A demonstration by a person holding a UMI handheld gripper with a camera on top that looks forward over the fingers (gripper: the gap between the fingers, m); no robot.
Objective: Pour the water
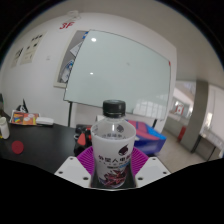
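Note:
A clear plastic bottle (113,148) with a black cap and a white and purple label stands upright between my fingers. My gripper (112,176) is shut on it: the purple pads press its lower body from both sides. The bottle is held above a dark table (40,148). Its base is hidden below the fingers.
A large whiteboard (115,68) leans behind the table. A small red thing (16,149) lies on the table to the left, with pink and white items (24,118) further back. A blue and pink thing (150,133) sits just behind the bottle to the right.

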